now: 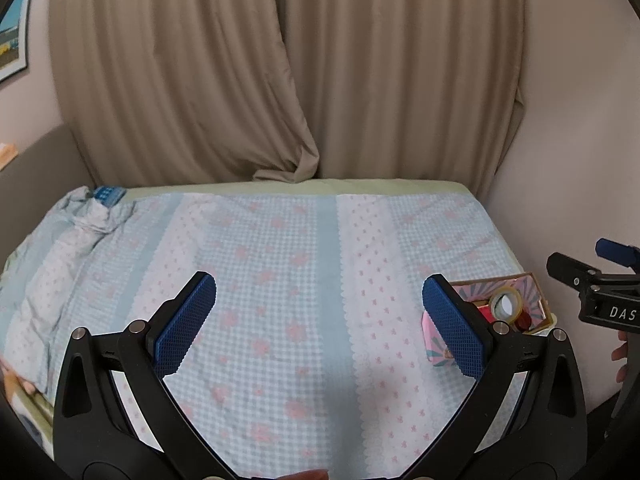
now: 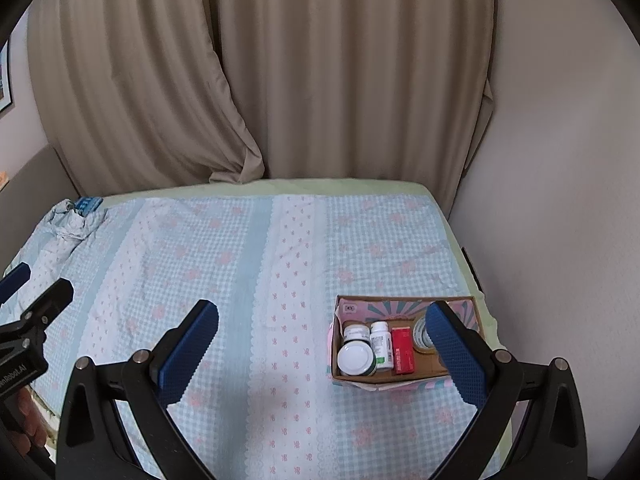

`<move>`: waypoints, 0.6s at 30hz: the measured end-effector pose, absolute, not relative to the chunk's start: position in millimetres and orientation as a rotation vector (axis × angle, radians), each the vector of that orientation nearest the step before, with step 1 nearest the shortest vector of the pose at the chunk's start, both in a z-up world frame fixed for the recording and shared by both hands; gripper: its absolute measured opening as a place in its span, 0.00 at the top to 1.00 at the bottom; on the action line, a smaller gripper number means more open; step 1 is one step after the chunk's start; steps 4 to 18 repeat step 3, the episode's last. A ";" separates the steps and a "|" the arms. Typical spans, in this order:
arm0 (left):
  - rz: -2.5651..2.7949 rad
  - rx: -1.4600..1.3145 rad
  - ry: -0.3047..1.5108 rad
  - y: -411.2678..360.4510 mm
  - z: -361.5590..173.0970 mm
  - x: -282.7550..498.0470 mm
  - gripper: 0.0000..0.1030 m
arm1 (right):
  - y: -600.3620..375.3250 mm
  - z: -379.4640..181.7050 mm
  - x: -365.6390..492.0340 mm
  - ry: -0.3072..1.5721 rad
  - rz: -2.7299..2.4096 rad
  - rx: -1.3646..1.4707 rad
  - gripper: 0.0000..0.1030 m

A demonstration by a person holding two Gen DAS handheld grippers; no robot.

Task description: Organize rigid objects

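A pink patterned cardboard box [image 2: 360, 309] sits on the bed at the right. In it stand a white-lidded jar [image 2: 355, 358], a white bottle [image 2: 381, 345], a red carton [image 2: 402, 350] and a tape roll [image 2: 421, 334]. My right gripper [image 2: 320, 354] is open and empty, hovering above the bed beside the box. My left gripper [image 1: 318, 324] is open and empty over the middle of the bed. In the left wrist view the box [image 1: 500, 286] with the tape roll [image 1: 506, 304] lies just behind the right finger [image 1: 454, 326].
The bed has a blue and pink checked cover [image 2: 240, 264], crumpled at the far left by a small blue object [image 2: 87, 203]. Beige curtains [image 2: 280, 80] hang behind. A wall [image 2: 560, 200] runs close along the right edge. The other gripper [image 1: 592, 288] shows at the right.
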State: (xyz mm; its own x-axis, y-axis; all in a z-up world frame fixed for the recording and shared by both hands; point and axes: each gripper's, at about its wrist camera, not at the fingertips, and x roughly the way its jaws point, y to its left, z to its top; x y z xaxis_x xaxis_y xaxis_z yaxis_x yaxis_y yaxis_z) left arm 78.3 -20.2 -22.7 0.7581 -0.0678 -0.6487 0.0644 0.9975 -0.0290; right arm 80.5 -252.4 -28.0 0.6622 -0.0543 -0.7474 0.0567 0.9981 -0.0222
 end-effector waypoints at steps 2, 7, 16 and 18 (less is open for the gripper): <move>-0.068 -0.005 0.715 -19.4 -27.7 83.3 0.00 | -252.2 -33.8 85.9 0.864 -0.063 0.005 0.00; -0.068 -0.005 0.720 -19.2 -31.0 86.7 0.00 | -252.3 -37.8 85.8 0.870 -0.063 0.004 0.00; -0.068 -0.005 0.720 -19.2 -31.0 86.7 0.00 | -252.3 -37.8 85.8 0.870 -0.063 0.004 0.00; -0.068 -0.005 0.720 -19.2 -31.0 86.7 0.00 | -252.3 -37.8 85.8 0.870 -0.063 0.004 0.00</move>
